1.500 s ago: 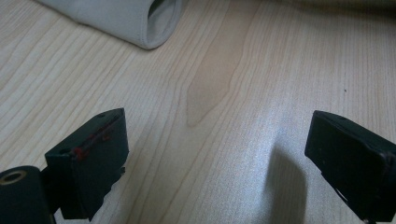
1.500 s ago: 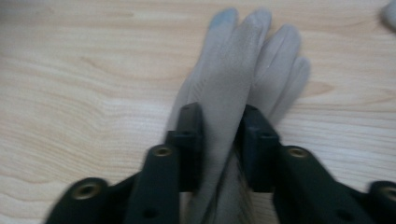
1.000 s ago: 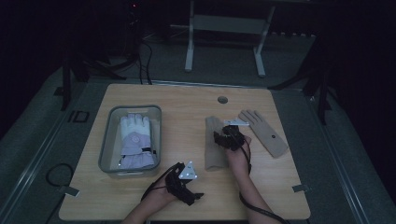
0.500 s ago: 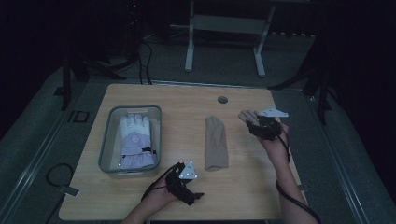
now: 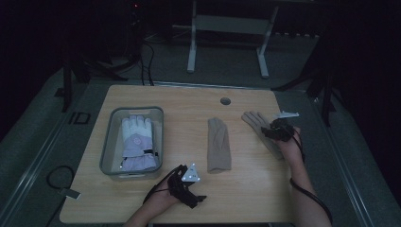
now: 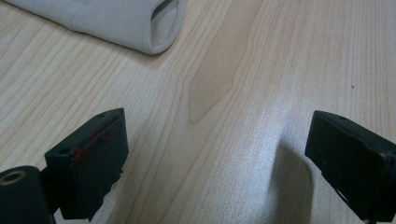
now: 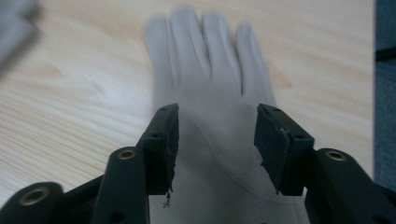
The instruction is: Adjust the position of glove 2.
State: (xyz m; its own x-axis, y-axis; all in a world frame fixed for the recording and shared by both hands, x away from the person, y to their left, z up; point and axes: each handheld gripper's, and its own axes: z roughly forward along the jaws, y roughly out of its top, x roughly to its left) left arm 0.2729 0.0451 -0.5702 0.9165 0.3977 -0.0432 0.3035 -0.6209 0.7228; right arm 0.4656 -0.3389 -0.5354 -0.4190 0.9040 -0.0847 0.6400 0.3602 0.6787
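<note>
Your right gripper [image 5: 276, 128] hangs over the flat beige glove [image 5: 259, 126] at the right side of the table [image 5: 189, 99], near the right edge, with that glove's fingers pointing to the far left. In the right gripper view the jaws stand moderately apart, one on either side of the glove [image 7: 219, 116] around the back of its hand, and nothing is between them yet. I can't tell whether the tips touch the cloth.

Expect this glove to be light, soft and floppy. It looks like thin knit, so it will sag and fold once lifted, and I'd judge it more likely to bunch than to slip. Pinch a fold of cloth at the palm or cuff, not a single finger, which would let the rest dangle and drag.

Your left gripper [image 5: 188, 185] sits at the near edge with its jaws wide apart over bare wood. The folded beige glove [image 5: 219, 144] lies mid-table, its cuff [image 6: 161, 23] just beyond that gripper. A white and lilac glove [image 5: 136, 142] lies in the clear bin [image 5: 109, 124] on the left.

Compared with half a second ago, your right gripper has dropped slightly nearer, settling over the glove's palm; the left one hasn't moved
</note>
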